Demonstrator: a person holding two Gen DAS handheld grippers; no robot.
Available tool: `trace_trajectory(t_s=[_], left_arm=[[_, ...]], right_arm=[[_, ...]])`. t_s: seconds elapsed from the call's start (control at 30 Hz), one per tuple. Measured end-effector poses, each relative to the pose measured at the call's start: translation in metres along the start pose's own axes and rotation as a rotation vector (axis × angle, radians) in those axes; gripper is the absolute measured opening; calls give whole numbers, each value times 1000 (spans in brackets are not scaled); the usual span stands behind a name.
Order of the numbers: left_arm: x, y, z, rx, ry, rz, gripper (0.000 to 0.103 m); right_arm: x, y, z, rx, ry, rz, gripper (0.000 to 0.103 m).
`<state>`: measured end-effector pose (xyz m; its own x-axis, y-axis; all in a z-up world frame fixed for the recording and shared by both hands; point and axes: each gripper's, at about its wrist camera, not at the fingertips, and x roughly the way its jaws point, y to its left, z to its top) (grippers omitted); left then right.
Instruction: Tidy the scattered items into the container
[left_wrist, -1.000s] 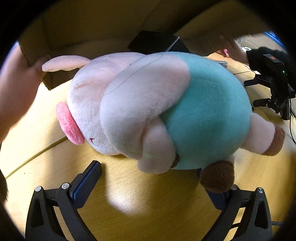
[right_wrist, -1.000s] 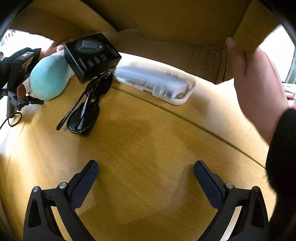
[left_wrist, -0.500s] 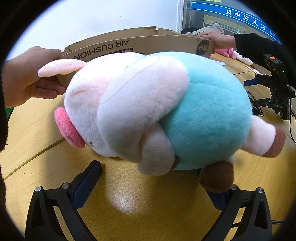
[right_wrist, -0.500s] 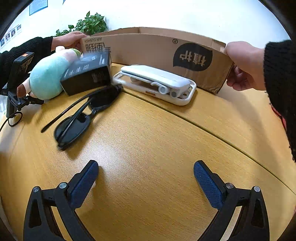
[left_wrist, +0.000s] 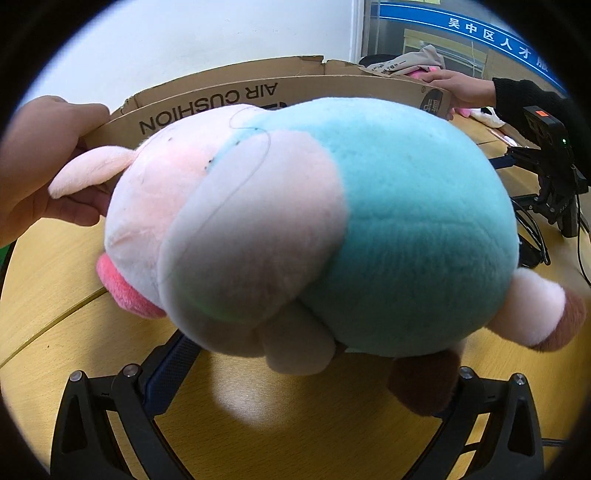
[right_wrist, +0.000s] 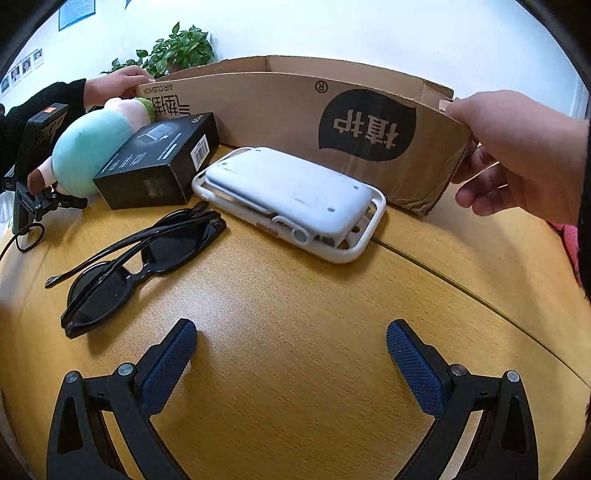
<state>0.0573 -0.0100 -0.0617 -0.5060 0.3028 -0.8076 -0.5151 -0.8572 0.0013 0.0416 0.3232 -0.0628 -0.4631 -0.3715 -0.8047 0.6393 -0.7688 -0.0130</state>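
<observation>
A pink and teal plush pig (left_wrist: 295, 229) lies on the wooden table and fills the left wrist view; it also shows in the right wrist view (right_wrist: 92, 147). My left gripper (left_wrist: 306, 376) is open right in front of it, its fingertips partly hidden under the toy. My right gripper (right_wrist: 291, 354) is open and empty over bare table. Ahead of it lie black sunglasses (right_wrist: 136, 262), a black box (right_wrist: 159, 162) and a white device (right_wrist: 291, 199). A cardboard box (right_wrist: 314, 110) stands behind them, held by two bare hands (right_wrist: 517, 155).
The cardboard box (left_wrist: 258, 96) stands behind the plush, with a hand (left_wrist: 40, 162) on its left corner. The other gripper (left_wrist: 554, 177) and black cables lie at the right. A potted plant (right_wrist: 177, 48) stands behind the box.
The cardboard box has been tipped from lying over the items to standing upright behind them, leaving the items on the table. The plush looms closer in the left view. Both grippers stay open.
</observation>
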Motion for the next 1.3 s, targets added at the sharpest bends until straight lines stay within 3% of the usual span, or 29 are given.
trace_trajectory(t_s=[0.73, 1.3], left_arm=[[-15, 7, -18, 48, 1, -36, 103], [-8, -5, -10, 50, 1, -35, 103]], right_arm=[[0, 0, 0, -1, 0, 0, 103], [0, -1, 1, -1, 0, 1, 103]])
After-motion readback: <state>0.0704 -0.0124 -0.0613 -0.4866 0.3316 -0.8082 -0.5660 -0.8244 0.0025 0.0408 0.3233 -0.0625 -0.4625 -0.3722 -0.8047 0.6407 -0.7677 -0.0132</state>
